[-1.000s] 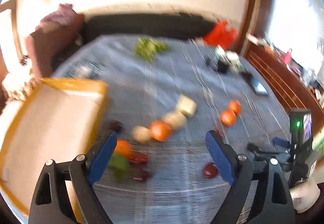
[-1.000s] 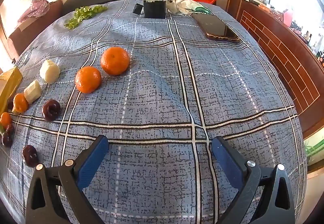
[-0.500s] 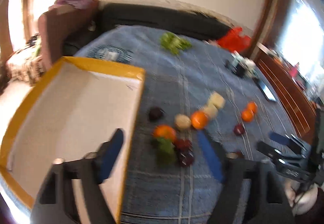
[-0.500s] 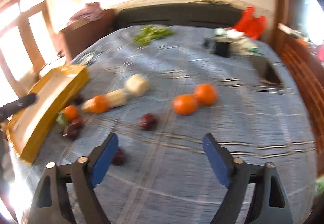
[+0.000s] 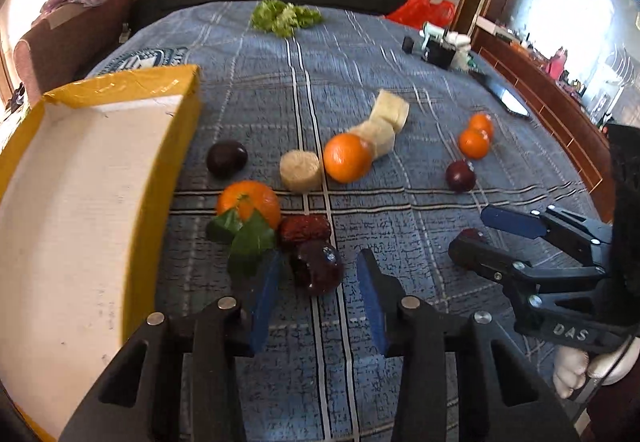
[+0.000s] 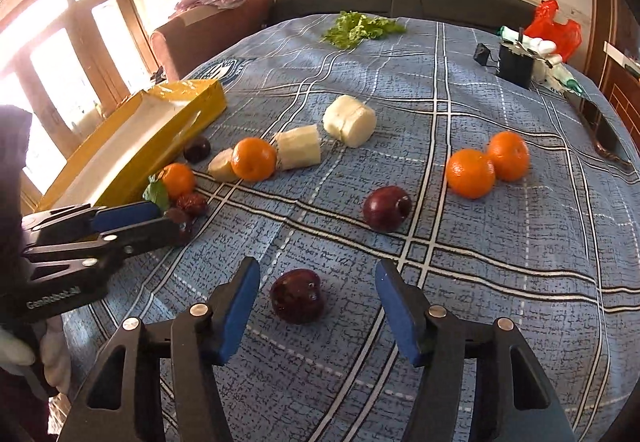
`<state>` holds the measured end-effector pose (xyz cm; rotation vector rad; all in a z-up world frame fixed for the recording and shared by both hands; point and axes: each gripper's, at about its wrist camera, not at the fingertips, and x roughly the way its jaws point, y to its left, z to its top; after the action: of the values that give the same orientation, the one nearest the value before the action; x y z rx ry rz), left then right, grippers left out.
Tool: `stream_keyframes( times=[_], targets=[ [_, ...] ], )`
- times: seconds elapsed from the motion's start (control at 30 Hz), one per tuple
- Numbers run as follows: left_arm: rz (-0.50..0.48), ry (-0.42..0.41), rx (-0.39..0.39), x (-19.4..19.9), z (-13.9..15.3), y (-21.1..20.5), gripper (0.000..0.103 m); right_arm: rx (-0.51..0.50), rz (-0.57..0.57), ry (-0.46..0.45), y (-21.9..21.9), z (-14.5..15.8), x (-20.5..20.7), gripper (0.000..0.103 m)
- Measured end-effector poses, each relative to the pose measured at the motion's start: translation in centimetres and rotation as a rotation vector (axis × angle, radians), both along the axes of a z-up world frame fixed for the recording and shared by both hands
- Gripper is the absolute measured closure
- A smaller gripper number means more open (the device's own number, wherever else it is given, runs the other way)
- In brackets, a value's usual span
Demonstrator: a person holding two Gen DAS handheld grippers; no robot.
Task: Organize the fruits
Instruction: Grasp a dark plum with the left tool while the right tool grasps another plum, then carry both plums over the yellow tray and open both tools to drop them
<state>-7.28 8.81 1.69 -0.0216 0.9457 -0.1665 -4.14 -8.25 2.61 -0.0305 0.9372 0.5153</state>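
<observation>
Fruit lies scattered on a blue checked cloth. My left gripper [image 5: 318, 292] is open, its fingers on either side of a dark red plum [image 5: 317, 267], not closed on it. A red date [image 5: 305, 228] and a leafy orange [image 5: 249, 203] lie just beyond. My right gripper [image 6: 316, 312] is open around another dark plum [image 6: 297, 295] on the cloth. A third plum [image 6: 387, 208], two oranges [image 6: 486, 164], another orange [image 6: 253, 158] and banana pieces [image 6: 349, 119] lie farther off. The yellow box [image 5: 76, 178] is at the left.
Green lettuce [image 6: 360, 27] lies at the far end. A black box and white gloves [image 6: 520, 60], a red bag [image 6: 554, 27] and a phone [image 6: 606, 134] are at the far right. A sofa and armchair stand behind.
Both grippers have come down and closer to the cloth. The left one now straddles a plum by the box, and the right one has turned left and straddles another plum.
</observation>
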Motion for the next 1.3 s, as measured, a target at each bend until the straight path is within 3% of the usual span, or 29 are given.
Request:
stream_keyframes(
  times=[0.1, 0.17, 0.23, 0.3, 0.37, 0.53, 0.7, 0.87, 0.97, 1.13, 1.3],
  targets=[
    [-0.010, 0.001, 0.030, 0.4, -0.6, -0.8, 0.065, -0.004, 0.003, 0.005, 0.2, -0.3, 0.0, 0.039],
    [0.002, -0.005, 0.060, 0.5, -0.7, -1.0, 0.076, -0.001, 0.004, 0.009, 0.2, -0.4, 0.0, 0.044],
    [0.004, -0.005, 0.054, 0.3, -0.6, -0.9, 0.078, -0.007, 0.005, 0.007, 0.2, -0.4, 0.0, 0.048],
    [0.014, -0.017, 0.049, 0.0, -0.4, -0.8, 0.078, -0.010, 0.013, 0.004, 0.3, -0.5, -0.2, 0.057],
    [0.023, -0.034, 0.039, -0.4, 0.1, -0.6, 0.078, -0.006, 0.024, 0.003, 0.5, -0.4, -0.5, 0.073],
    [0.033, -0.086, -0.006, -2.1, 2.0, 0.1, 0.078, -0.025, 0.034, -0.016, 0.8, 0.3, -1.6, 0.074],
    [0.077, -0.153, -0.071, -4.5, 4.7, 2.4, 0.078, -0.002, 0.054, -0.066, 1.4, 2.9, -3.4, 0.074],
    [0.187, -0.219, -0.085, -6.9, 7.5, 6.7, 0.078, 0.044, 0.118, -0.107, 4.1, 6.4, -4.4, 0.073],
    [0.282, -0.242, -0.042, -8.5, 8.5, 10.0, 0.077, 0.098, 0.183, -0.101, 7.2, 8.1, -4.8, 0.073],
    [0.428, -0.202, 0.012, -9.5, 7.7, 15.9, 0.077, 0.158, 0.307, -0.054, 13.7, 8.9, -5.0, 0.073],
    [0.514, -0.142, 0.025, -9.9, 5.6, 19.9, 0.077, 0.160, 0.385, 0.018, 19.6, 7.2, -4.9, 0.073]
  ],
)
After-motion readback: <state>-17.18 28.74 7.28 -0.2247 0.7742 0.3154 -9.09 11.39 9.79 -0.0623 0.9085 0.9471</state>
